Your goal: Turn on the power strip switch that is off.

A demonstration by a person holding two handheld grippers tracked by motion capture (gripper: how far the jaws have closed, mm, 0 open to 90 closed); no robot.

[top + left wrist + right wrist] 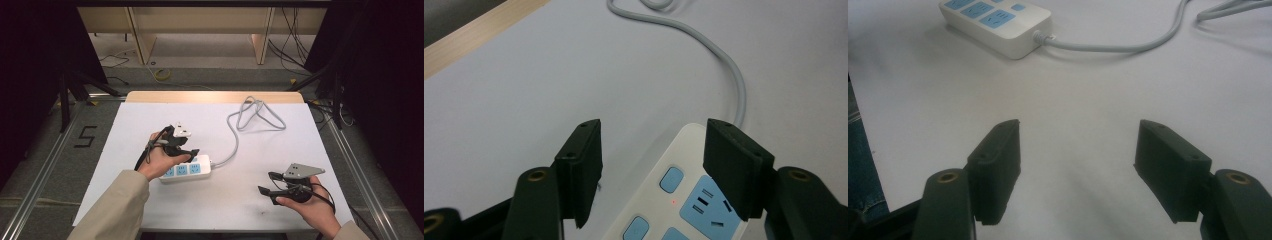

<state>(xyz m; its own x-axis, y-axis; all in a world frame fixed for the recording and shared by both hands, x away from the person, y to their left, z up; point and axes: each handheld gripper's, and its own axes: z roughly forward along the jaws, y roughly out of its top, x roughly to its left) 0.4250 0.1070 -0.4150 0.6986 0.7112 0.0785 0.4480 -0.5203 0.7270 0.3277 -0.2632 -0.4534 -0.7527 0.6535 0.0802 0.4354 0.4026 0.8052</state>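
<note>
The power strip (184, 171) is lying on the white desk (150, 125), a bit left of the middle of the high view, right under the left hand (159, 159). It is a hard plastic box w/ blue sockets and little blue buttons. It is looking stiff and prob. not heavy, so it should not bend or break when picked up. The top is smooth, so it may be slippery. The best spot to grab is across the two long sides, near the middle, not on the buttons. Its grey cord (235, 135) is soft and floppy. The cord is running up to a loop in the upper right of the desk, and it will be dragging along if the strip gets moved.

The left tool (651, 165) is hanging over the end of the strip where the cord comes out. Its jaws are standing apart. In the left gripper view the right jaw is sitting in front of a blue socket, and the left jaw is over bare desk. I am not seeing them squeeze anything. A tiny red light (672, 202) is glowing on the strip, so I am thinking it is switched on.

The right tool (265, 192) is resting low near the lower right of the high view, well apart from the strip. Its jaws are wide apart too, w/ just bare desk between them.
</note>
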